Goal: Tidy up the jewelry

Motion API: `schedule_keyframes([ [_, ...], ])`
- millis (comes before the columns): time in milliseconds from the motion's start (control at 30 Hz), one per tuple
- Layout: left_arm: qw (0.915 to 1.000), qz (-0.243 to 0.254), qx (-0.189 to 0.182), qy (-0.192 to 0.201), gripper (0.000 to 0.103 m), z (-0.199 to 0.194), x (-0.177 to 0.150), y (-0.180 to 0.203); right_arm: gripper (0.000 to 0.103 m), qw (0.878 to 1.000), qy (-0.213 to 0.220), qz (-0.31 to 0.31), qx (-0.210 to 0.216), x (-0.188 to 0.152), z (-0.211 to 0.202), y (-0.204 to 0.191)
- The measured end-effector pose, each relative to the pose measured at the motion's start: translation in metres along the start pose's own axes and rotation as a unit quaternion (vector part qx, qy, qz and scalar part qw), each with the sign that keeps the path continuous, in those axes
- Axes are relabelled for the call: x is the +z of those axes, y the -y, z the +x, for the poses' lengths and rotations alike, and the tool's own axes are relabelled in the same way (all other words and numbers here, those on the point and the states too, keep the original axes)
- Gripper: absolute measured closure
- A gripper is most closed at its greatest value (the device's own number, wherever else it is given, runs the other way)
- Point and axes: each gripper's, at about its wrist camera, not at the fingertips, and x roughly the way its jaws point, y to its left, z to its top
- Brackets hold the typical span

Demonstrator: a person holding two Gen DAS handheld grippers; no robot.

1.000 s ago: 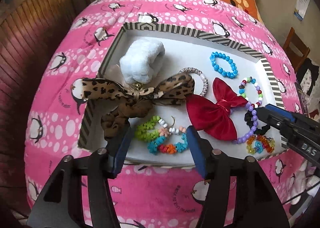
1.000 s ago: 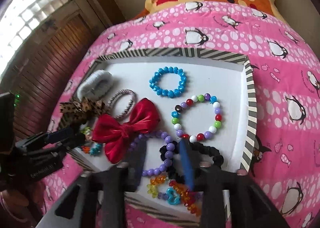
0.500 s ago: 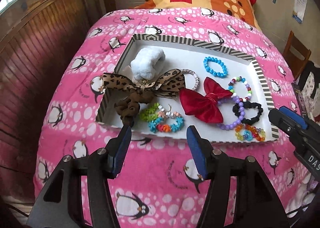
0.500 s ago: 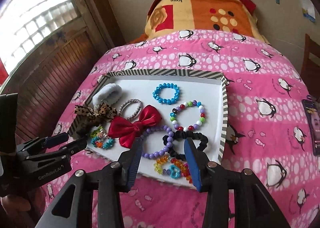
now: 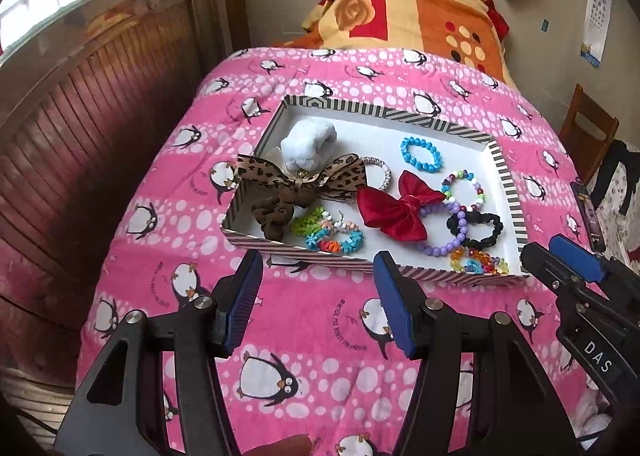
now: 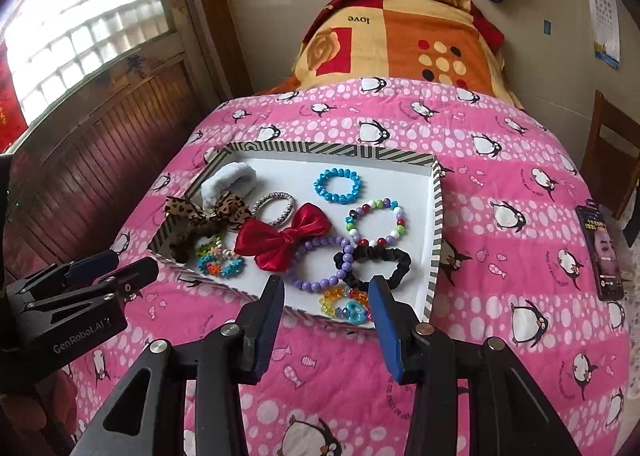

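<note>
Hovering both grippers over the pink penguin quilt point(image 5: 320, 320) on the bed, just short of the striped tray point(image 5: 508, 192). My left gripper point(image 5: 318, 270) has its jaws wide apart, holding nothing; my right gripper point(image 6: 326, 296) likewise, gaping and empty. Inside the tray lie the red bow point(image 6: 282, 240), leopard bow point(image 5: 296, 174), blue bead bracelet point(image 6: 337, 185), purple bracelet point(image 6: 316, 264) and black scrunchie point(image 6: 380, 262).
</note>
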Motion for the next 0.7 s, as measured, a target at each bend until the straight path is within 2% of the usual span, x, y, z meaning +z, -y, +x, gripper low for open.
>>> schedule_keyframes([
  [467, 0.9997, 0.005, 0.008, 0.023, 0.046, -0.019, -0.010, 0.004, 0.061, 1.000, 0.008, -0.007, -0.010, -0.007, -0.017, -0.004],
  [700, 0.9997, 0.004, 0.010, 0.022, 0.046, -0.020, -0.011, 0.005, 0.060, 1.000, 0.007, -0.010, -0.014, -0.008, -0.017, -0.003],
])
